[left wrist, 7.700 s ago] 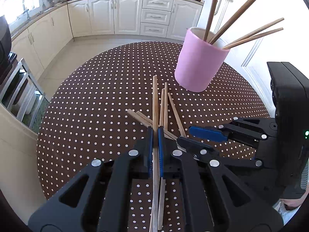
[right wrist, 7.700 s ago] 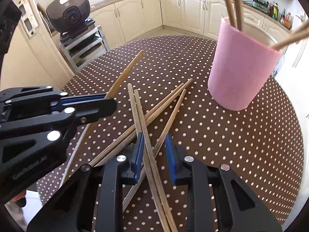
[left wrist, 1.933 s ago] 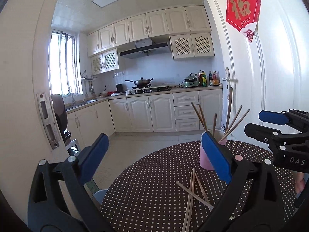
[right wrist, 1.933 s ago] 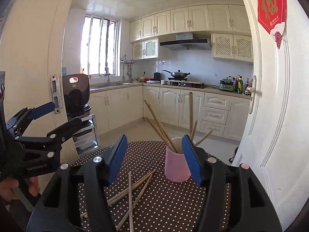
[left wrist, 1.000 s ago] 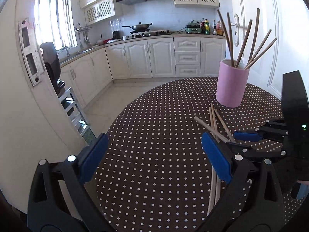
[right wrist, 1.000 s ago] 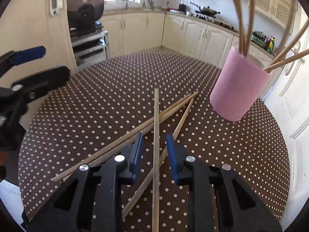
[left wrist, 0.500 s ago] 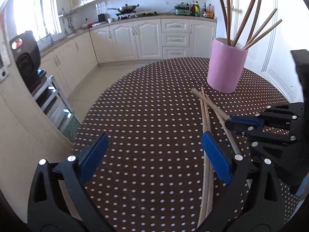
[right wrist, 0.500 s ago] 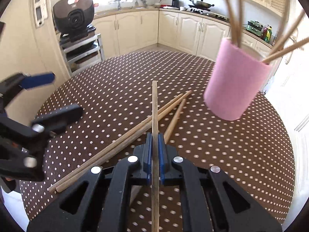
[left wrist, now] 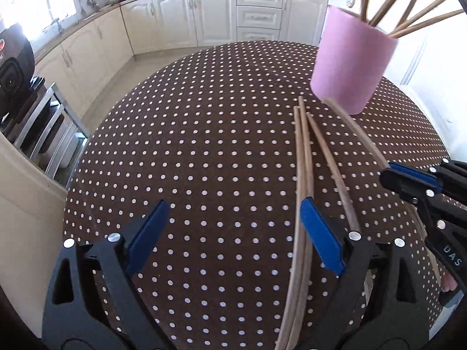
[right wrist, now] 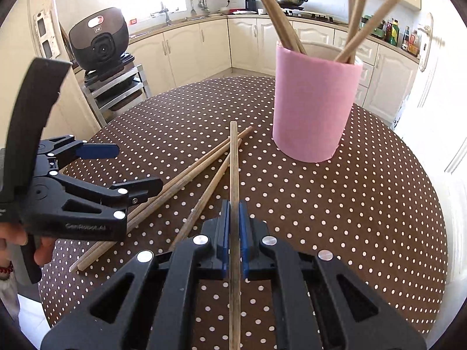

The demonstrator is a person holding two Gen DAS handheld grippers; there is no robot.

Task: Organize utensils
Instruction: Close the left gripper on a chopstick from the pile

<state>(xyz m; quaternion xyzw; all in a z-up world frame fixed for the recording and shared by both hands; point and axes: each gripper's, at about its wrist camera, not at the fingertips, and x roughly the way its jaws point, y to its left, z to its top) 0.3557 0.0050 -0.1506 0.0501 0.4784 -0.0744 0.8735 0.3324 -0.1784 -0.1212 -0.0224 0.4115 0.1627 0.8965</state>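
**Right tongs hold one chopstick; left tongs wide over the loose pair**

Right gripper [right wrist: 232, 234]: jaws clamped flat on a single chopstick [right wrist: 233, 169], which runs straight along the fingers, far tip forward and aimed just left of the pink cup [right wrist: 315, 102]. Cup lies ahead and to the right of that tip, near but not touching. Judgement: stick must be tipped up and swung right to clear the rim.

Left gripper [left wrist: 233, 233]: jaws wide, just starting to close, nothing pressed between the pads. Two chopsticks lying together [left wrist: 302, 157] pass just inside its right-hand finger; long axis runs away from the camera toward the cup [left wrist: 350, 64]. A third loose stick [left wrist: 335, 175] lies just right of them, angled.

Container: cup upright on the dotted table [left wrist: 204, 145], holding several chopsticks [right wrist: 280, 14] leaning outward; exact count unclear.

Right hand is nearer the cup
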